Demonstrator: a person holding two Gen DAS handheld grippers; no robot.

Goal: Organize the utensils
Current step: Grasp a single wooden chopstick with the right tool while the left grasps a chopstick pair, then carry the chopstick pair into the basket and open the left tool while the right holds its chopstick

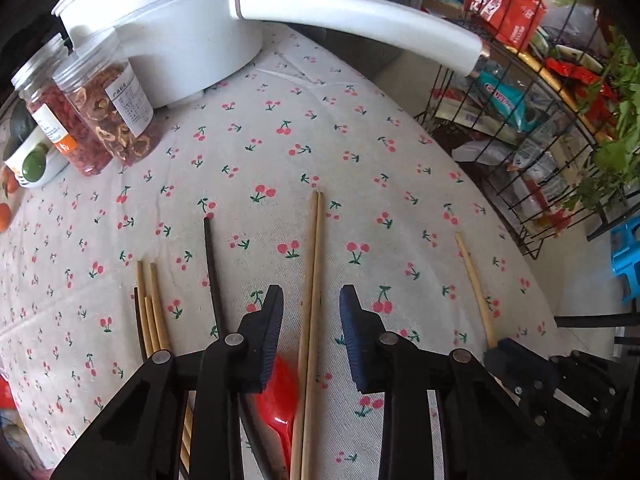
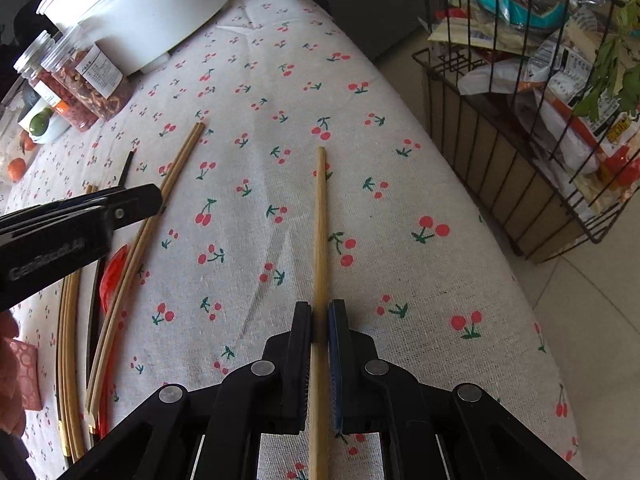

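Right wrist view: my right gripper (image 2: 319, 320) clamps a single bamboo chopstick (image 2: 320, 216) lying on the cherry tablecloth (image 2: 400, 160). My left gripper (image 1: 311, 312), released, straddles the chopstick pair (image 1: 314, 280). I should lift level and lay it beside that pair.

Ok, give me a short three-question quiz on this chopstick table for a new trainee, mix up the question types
1. True or false: the right gripper is shut on a single chopstick.
2. What lies between the open fingers of the left gripper? A) a black chopstick B) a pair of light chopsticks C) a jar
3. Fill in: the spoon under the left gripper is ____ in colour.

Key:
1. True.
2. B, the pair of light chopsticks; the fingers stand apart on either side of it.
3. Red.
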